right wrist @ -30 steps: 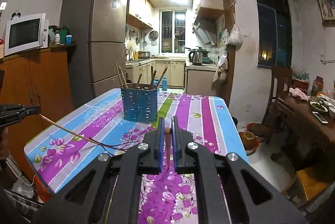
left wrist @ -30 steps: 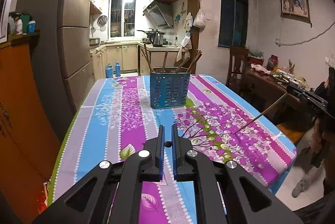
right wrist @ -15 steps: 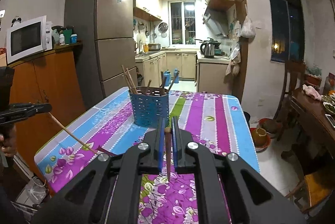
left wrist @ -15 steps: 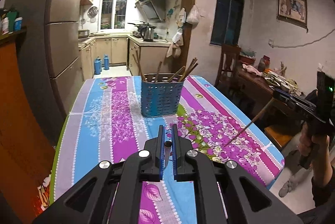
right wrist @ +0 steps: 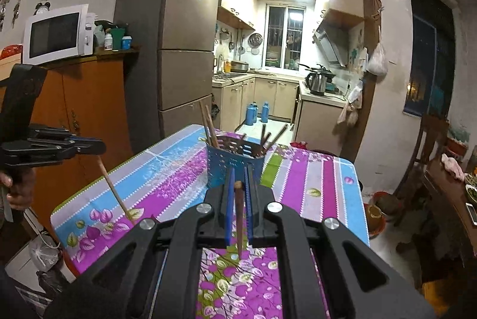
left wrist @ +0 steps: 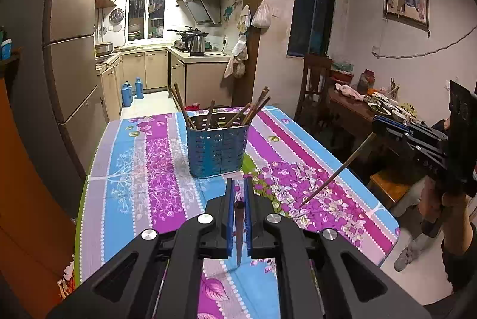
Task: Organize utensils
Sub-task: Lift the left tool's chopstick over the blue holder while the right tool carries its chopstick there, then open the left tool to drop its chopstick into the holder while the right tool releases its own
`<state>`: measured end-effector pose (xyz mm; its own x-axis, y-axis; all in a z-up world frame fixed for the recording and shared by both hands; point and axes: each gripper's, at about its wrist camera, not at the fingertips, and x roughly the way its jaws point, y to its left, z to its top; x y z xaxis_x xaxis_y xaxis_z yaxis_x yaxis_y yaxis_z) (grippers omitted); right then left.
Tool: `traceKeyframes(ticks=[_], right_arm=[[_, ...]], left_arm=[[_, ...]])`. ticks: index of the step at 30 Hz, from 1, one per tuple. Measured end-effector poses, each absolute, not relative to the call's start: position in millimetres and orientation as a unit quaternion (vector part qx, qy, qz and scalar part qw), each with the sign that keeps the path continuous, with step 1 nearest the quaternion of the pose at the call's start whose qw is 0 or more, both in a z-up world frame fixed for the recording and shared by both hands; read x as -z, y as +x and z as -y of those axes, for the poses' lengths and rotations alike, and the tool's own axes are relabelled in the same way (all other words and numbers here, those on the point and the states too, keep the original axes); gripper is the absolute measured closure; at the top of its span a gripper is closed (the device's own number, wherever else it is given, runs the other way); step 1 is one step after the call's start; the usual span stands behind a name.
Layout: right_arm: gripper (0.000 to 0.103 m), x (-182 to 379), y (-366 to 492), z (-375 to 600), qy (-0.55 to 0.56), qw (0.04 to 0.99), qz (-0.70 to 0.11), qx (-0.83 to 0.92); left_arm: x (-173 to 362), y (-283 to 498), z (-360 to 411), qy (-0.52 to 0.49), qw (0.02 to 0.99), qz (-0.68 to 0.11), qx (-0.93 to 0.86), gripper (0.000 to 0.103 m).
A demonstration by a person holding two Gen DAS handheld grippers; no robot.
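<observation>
Left wrist view: left gripper [left wrist: 237, 185] clenched on a dark chopstick [left wrist: 238, 229] pinched between its blue pads [left wrist: 229, 217], stick hanging point-down over the floral tablecloth [left wrist: 143, 170]. Blue perforated utensil holder [left wrist: 217, 144] stands upright just ahead on the table, near the middle, several brown chopsticks [left wrist: 253, 107] leaning out of it at angles, some left, some right. Off to the right side, right gripper [left wrist: 387, 127] held in a hand [left wrist: 453, 200], grasping a thin light chopstick [left wrist: 337, 170] that slants down with its tip near or at the cloth; contact can't be told. Right wrist view: right gripper [right wrist: 237, 179] also closed on a chopstick [right wrist: 238, 217], brown, near vertical, top end poking just above the pads [right wrist: 229, 208], tip pointing down toward the purple floral cloth [right wrist: 313, 182]. Holder [right wrist: 235, 164] directly past the fingertips, partly hidden by them, sticks [right wrist: 208, 125] poking out of it. Left gripper [right wrist: 95, 147] at the left edge of this view, its chopstick [right wrist: 114, 188] angled down to the table corner. Behind: fridge [right wrist: 179, 51], microwave [right wrist: 56, 34] on an orange cabinet [right wrist: 80, 110], kettle [right wrist: 316, 82] on the kitchen counter, two blue flasks [right wrist: 258, 112] on the floor.
</observation>
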<state>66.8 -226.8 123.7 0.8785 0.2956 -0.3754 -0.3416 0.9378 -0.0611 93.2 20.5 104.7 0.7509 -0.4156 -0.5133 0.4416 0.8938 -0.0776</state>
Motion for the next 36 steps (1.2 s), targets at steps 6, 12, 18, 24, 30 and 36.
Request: traceKeyframes(ticks=[6,12,18,24,30,36], right_arm=[[0.098,-143.4,78.1,215.8,-0.064,0.966,-0.172,-0.182],[0.098,-170.9,98.0,209.9,-0.053,0.966,-0.163,-0.193],[0.098,-218.7,128.0,205.0,-0.050,0.972,-0.137,-0.186],[0.098,-260.9,169.8,200.8,-0.041,0.978,-0.115,-0.171],[0.098,-265.0,224.0,200.6,-0.027,0.980,-0.117,-0.156],[0.098,-236.1,271.4,200.3,-0.013,0.978,-0.142,-0.155]], left_arm=[[-122.8,108.4,-22.0,0.014,0.932,-0.271,0.239,0.096],[-155.4,132.3,-19.7,0.014,0.931,-0.271,0.244,0.096],[-217.4,154.6,-6.7,0.041,0.944,-0.228,0.235,0.096],[-279.0,188.7,7.9,0.058,0.960,-0.172,0.212,0.096],[-303.8,245.1,23.2,0.056,0.966,-0.148,0.206,0.096],[-281.4,300.6,36.2,0.055,0.966,-0.150,0.202,0.096]])
